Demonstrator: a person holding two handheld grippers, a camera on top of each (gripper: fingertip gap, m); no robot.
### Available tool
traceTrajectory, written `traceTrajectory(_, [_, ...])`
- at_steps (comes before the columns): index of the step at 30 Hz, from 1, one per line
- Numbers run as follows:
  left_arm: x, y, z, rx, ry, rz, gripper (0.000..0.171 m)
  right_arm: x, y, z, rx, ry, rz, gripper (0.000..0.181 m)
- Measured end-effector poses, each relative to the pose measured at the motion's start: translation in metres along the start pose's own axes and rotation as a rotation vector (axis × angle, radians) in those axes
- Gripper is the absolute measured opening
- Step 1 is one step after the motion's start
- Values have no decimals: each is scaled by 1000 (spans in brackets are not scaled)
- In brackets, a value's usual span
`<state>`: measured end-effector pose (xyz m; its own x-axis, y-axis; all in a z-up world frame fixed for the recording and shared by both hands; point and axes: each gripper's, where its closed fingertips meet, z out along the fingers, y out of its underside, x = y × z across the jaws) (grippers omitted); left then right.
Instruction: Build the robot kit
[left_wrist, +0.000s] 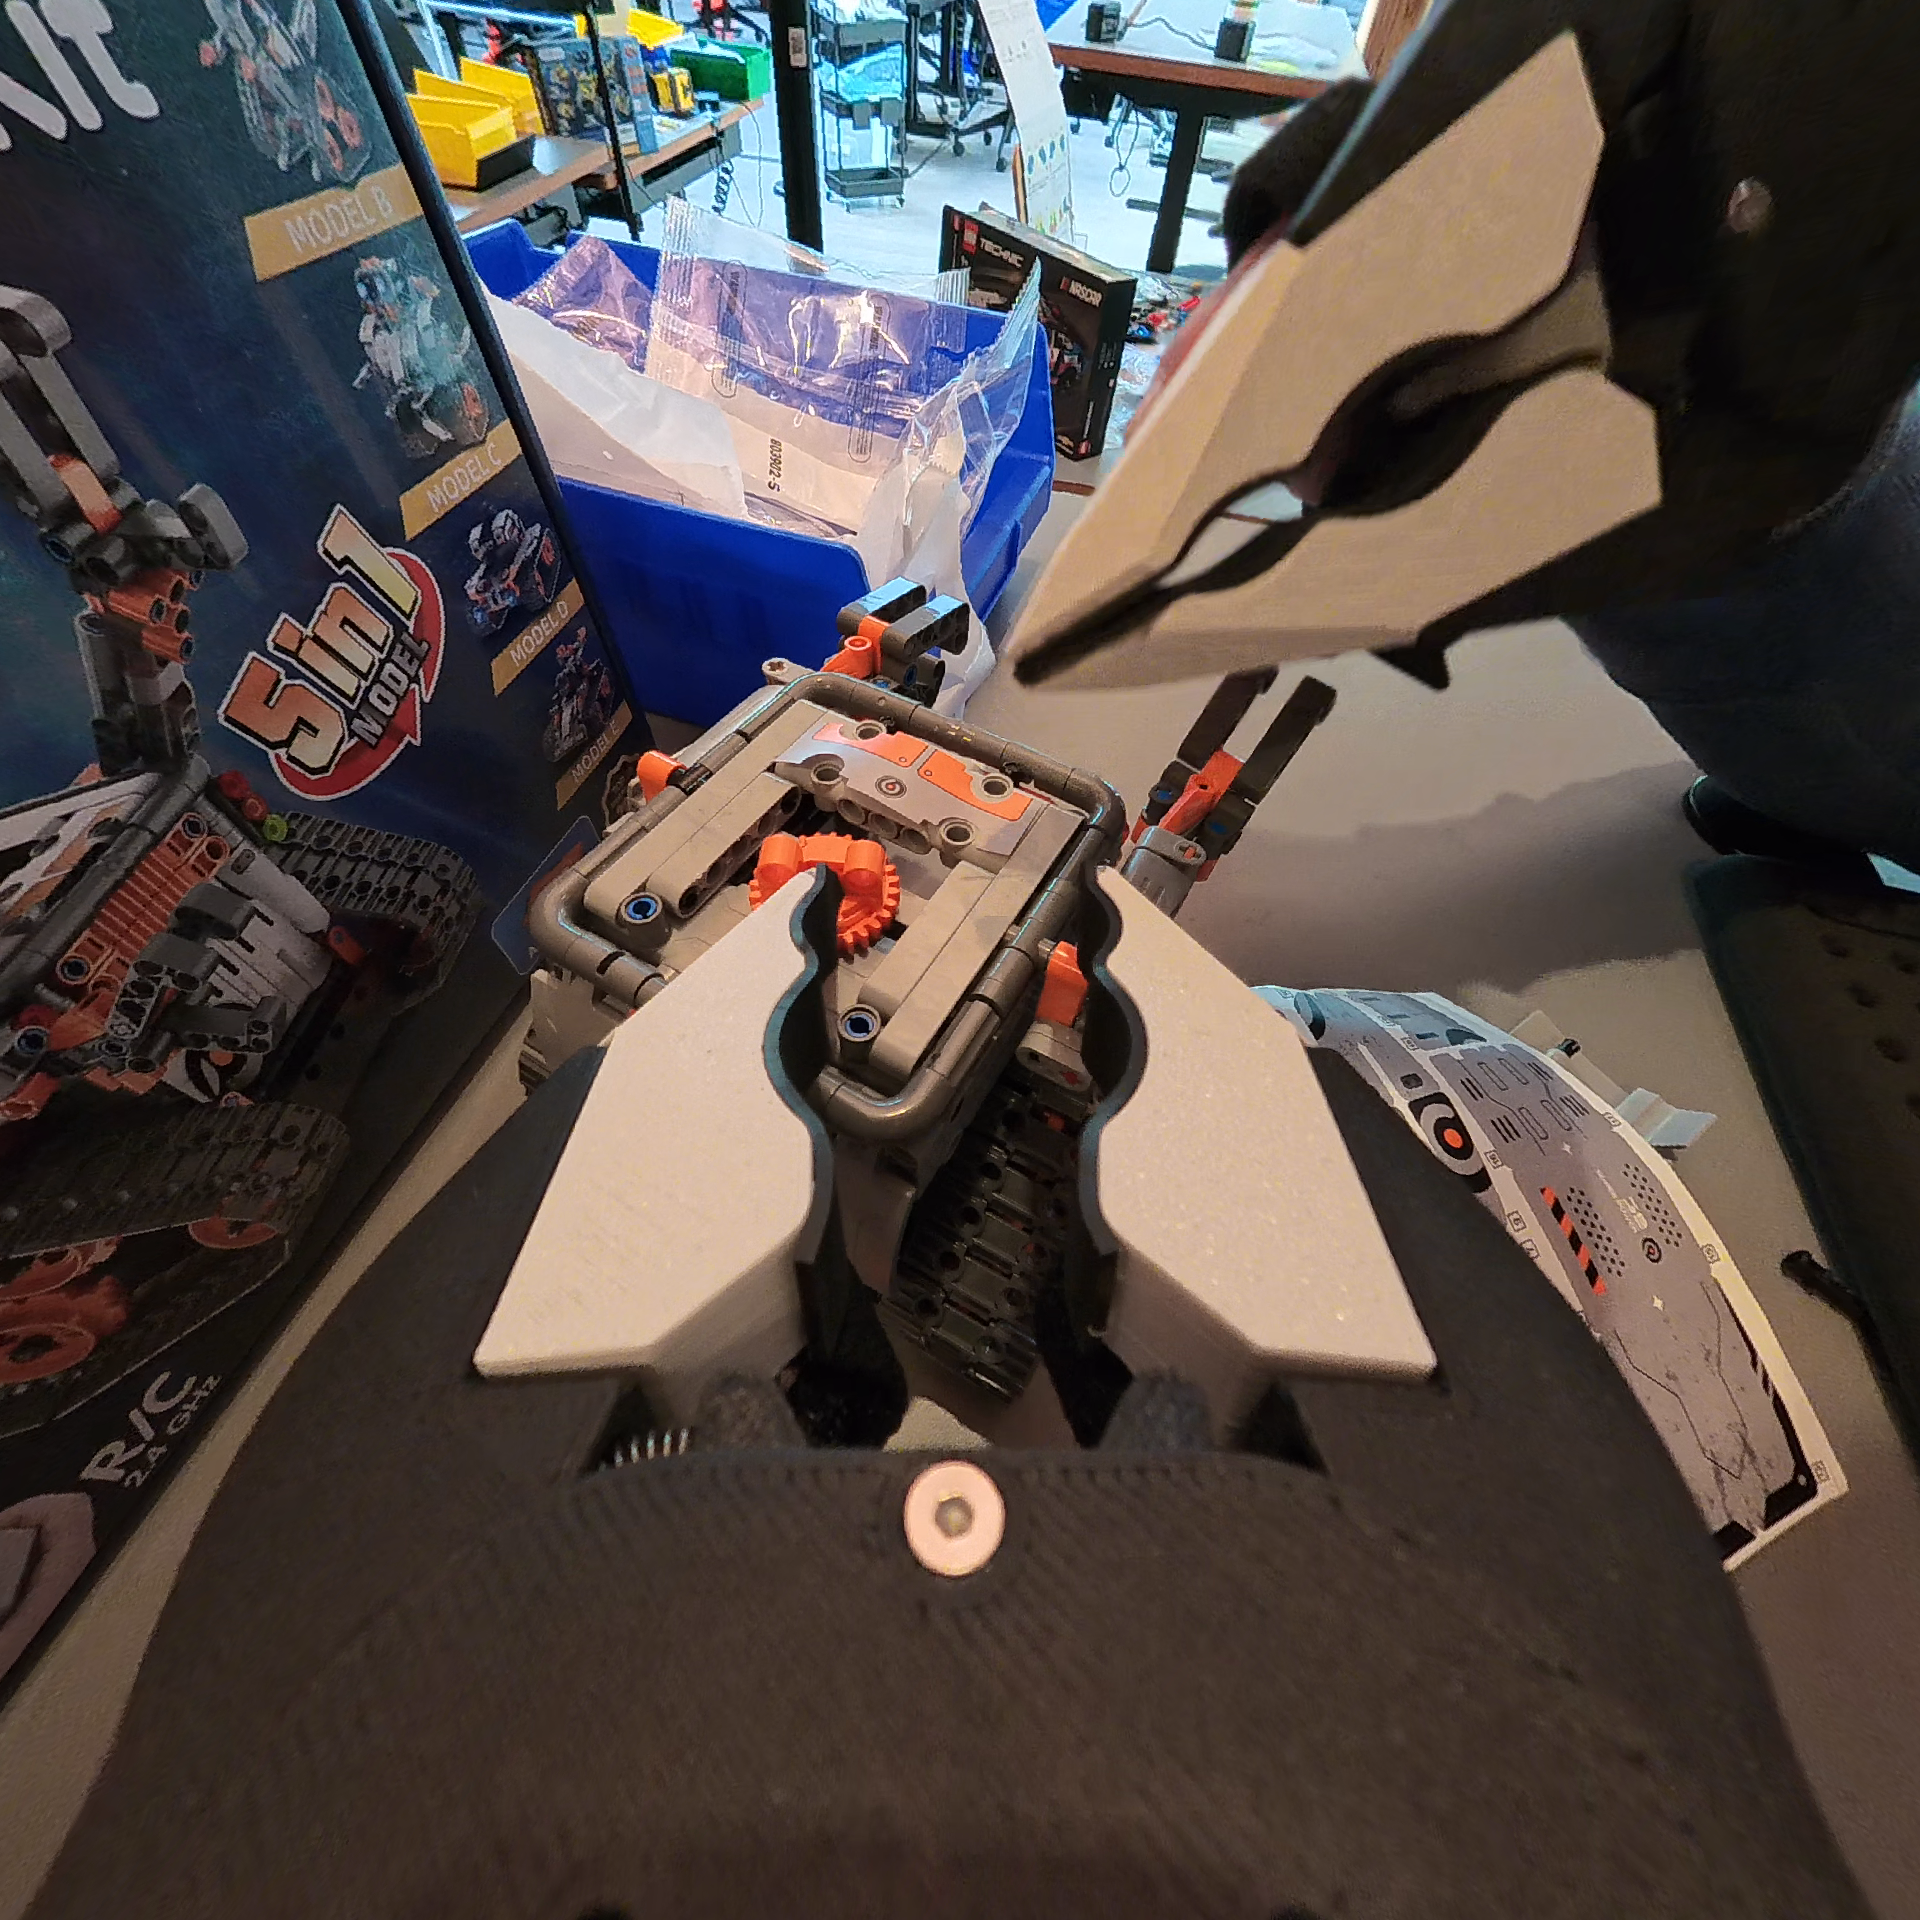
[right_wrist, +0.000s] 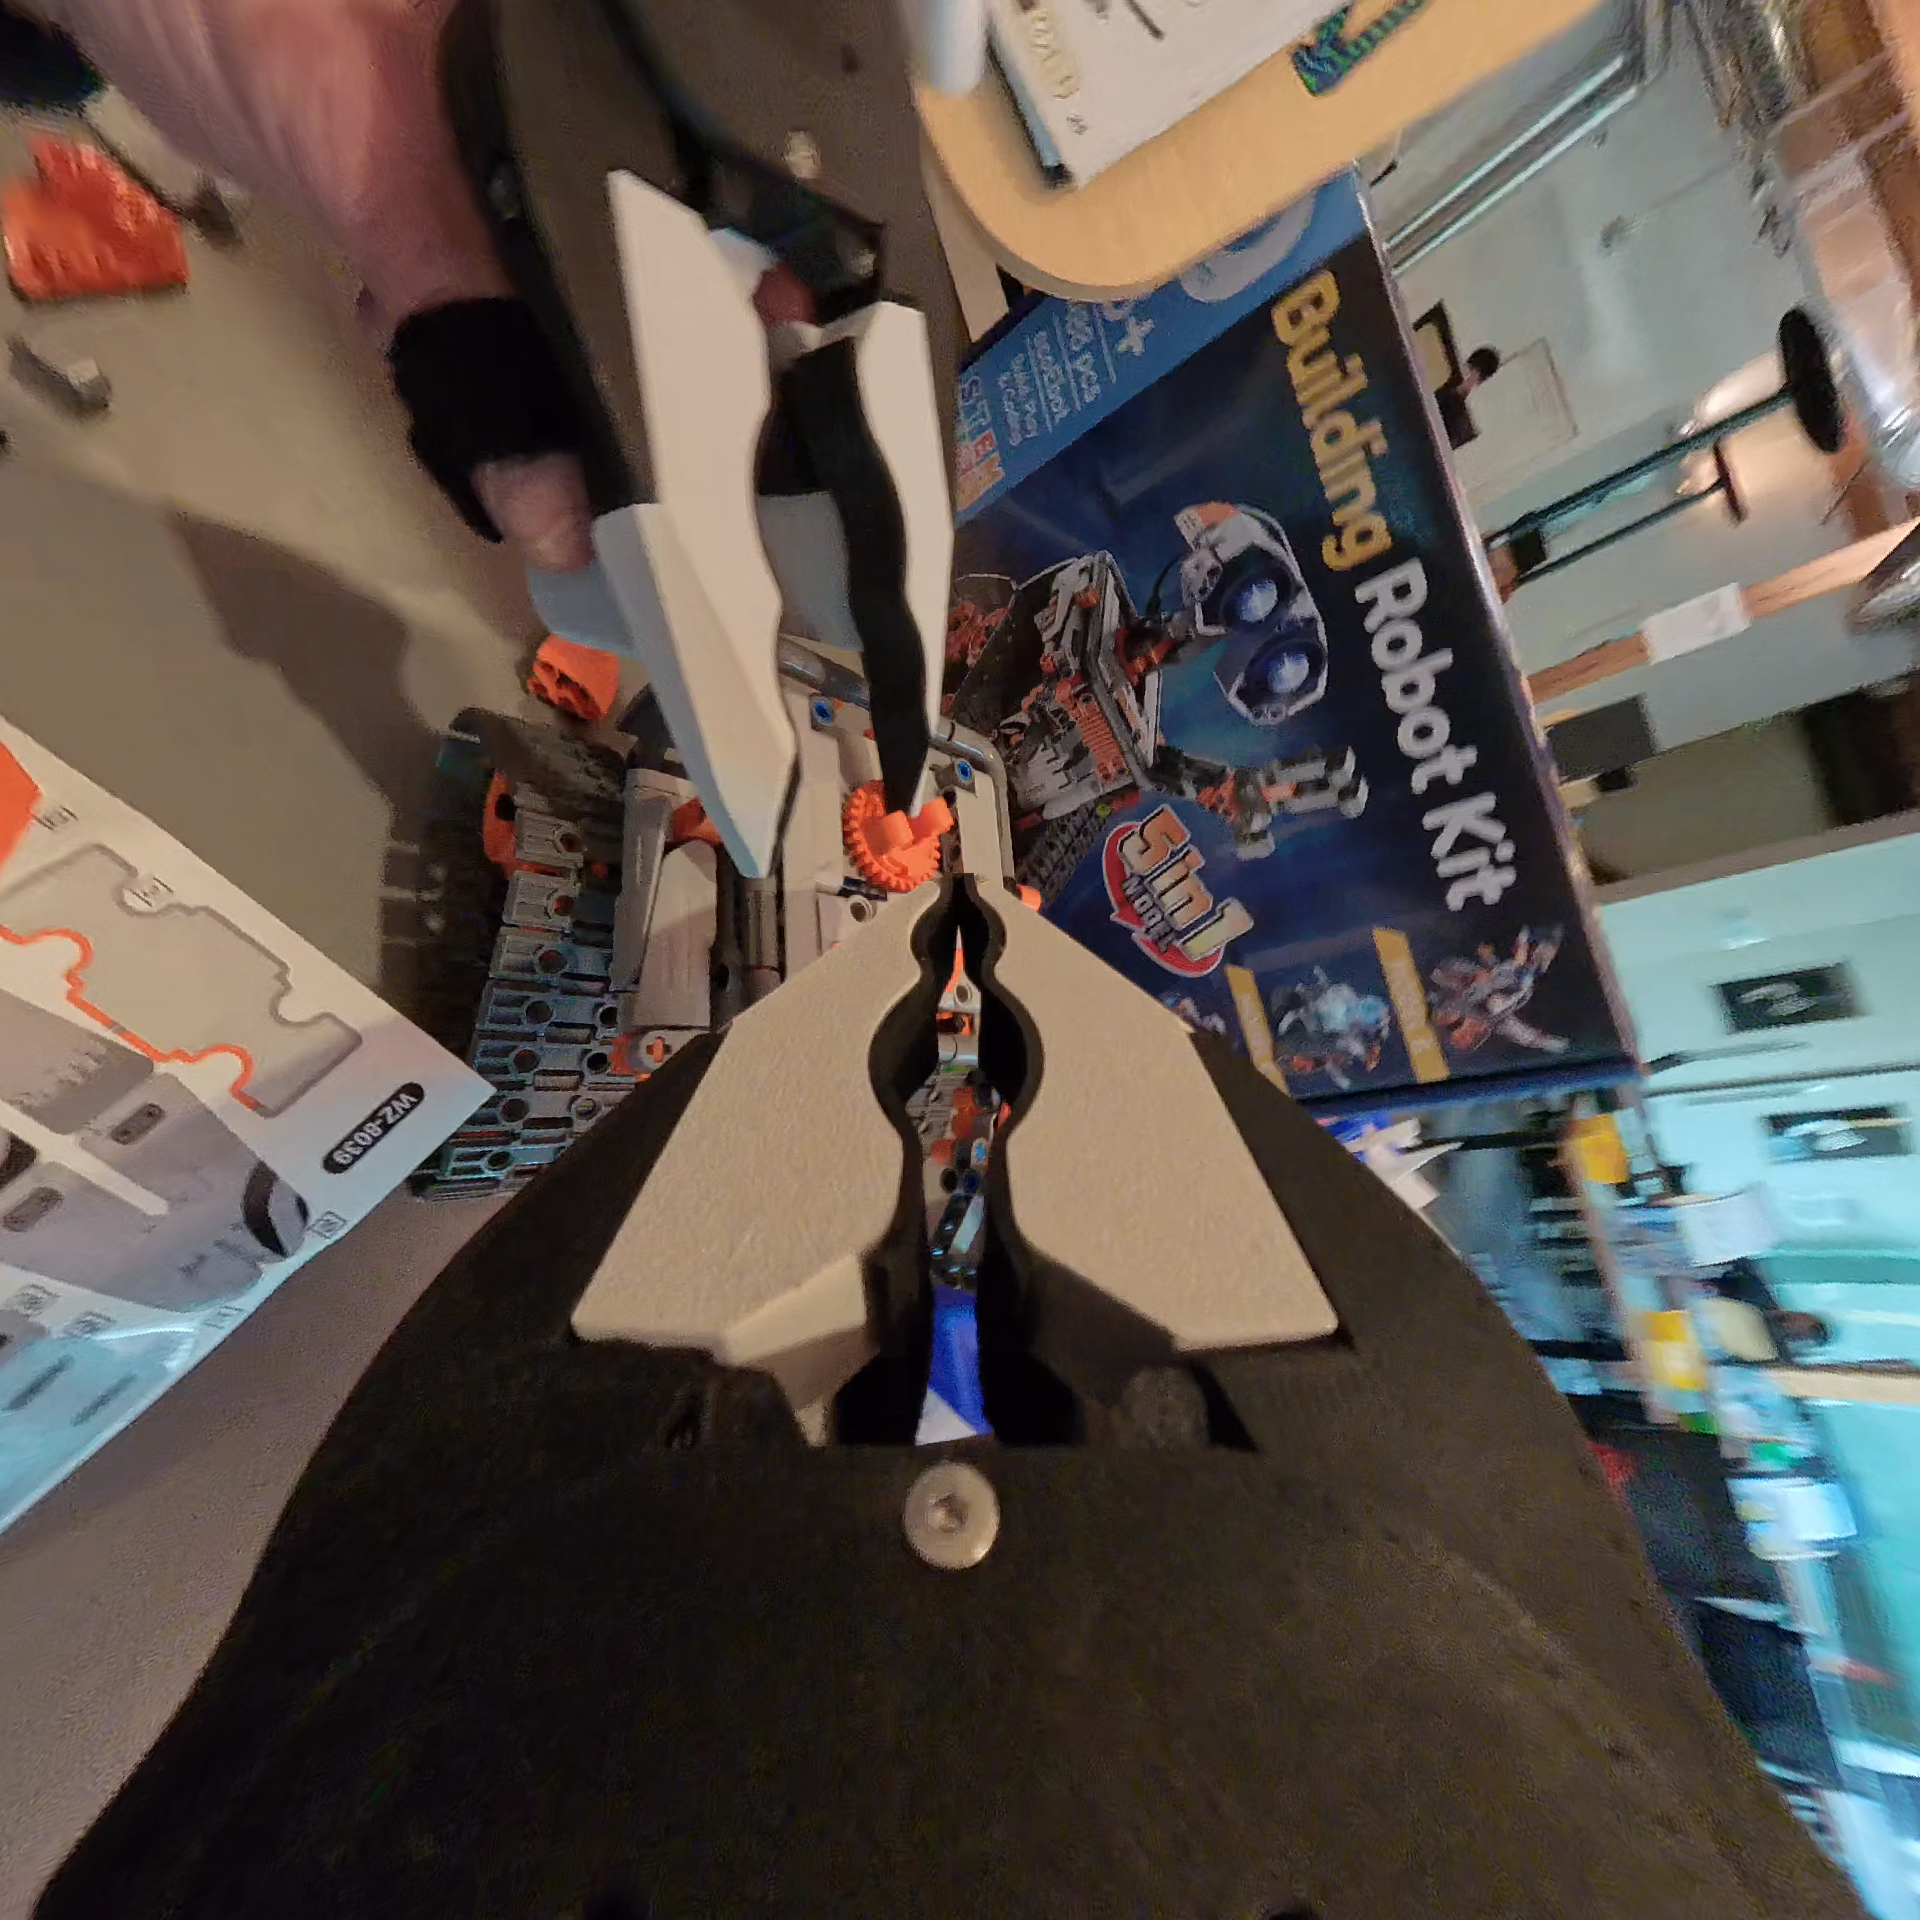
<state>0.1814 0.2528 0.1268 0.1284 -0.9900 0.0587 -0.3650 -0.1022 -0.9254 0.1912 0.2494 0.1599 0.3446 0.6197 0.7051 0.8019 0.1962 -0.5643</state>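
1. Left hand-held gripper (left_wrist: 951, 904): fingers apart, straddling grey frame of tracked brick robot (left_wrist: 831, 894), beside orange gear (left_wrist: 847, 894).
2. Right hand-held gripper (right_wrist: 961, 883): fingers together, empty, tips at frame's edge.
3. Behind robot on tabletop (left_wrist: 1455, 810): kit box (left_wrist: 260, 520), blue bin (left_wrist: 727, 582); sticker sheet (left_wrist: 1558, 1226) alongside.

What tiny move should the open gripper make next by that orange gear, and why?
Probably close the left gripper gently. Its grey fingers stand open around the grey frame of the tracked brick-built robot model, one tip beside the orange toothed gear. The right gripper is shut at the frame's edge, so closing would likely steady the model.
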Motion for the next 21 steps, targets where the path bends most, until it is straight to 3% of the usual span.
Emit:
traceTrajectory(2, [0, 0, 0, -7, 2, 2, 45, 7, 8, -3, -5, -31, 104, 0])
traceTrajectory(4, [0, 0, 0, -18, 0, 12, 45, 7, 12, -6, 10, -83, 174, 13])
traceTrajectory(12, [1, -7, 2, -40, 0, 11, 46, 15, 29, -5, 23, -185, 340, 23])
traceTrajectory(21, [-2, -12, 12, -105, -4, -94, 45, 10, 34, 4, 104, -376, 497, 22])
